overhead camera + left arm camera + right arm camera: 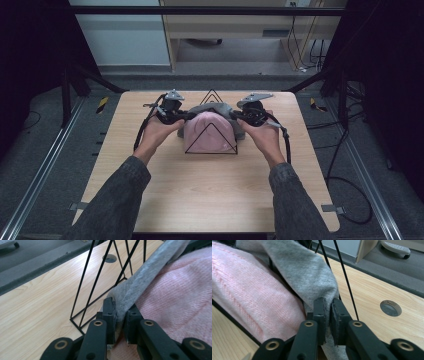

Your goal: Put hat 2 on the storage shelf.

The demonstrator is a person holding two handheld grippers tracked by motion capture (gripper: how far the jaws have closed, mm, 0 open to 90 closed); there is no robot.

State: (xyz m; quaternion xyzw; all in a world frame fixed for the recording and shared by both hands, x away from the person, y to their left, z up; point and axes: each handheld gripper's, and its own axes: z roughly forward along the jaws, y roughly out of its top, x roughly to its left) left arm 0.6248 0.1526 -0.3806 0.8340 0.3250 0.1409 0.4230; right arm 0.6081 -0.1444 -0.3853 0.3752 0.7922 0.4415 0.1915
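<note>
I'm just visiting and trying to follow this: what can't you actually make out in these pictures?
- High view: what kind of garment the grey cloth is; the pink knit covers most of it.
- Left gripper view: the far end of the black wire rack, cut off by the top edge.
- Right gripper view: the cloth's lower edge, hidden behind the right gripper.
- High view: the left gripper is too small to show its grip.

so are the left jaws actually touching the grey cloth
Touching. The left gripper view shows the left gripper with its jaws pinching an edge of the grey cloth, fabric pressed between them, beside the pink cloth.
</note>
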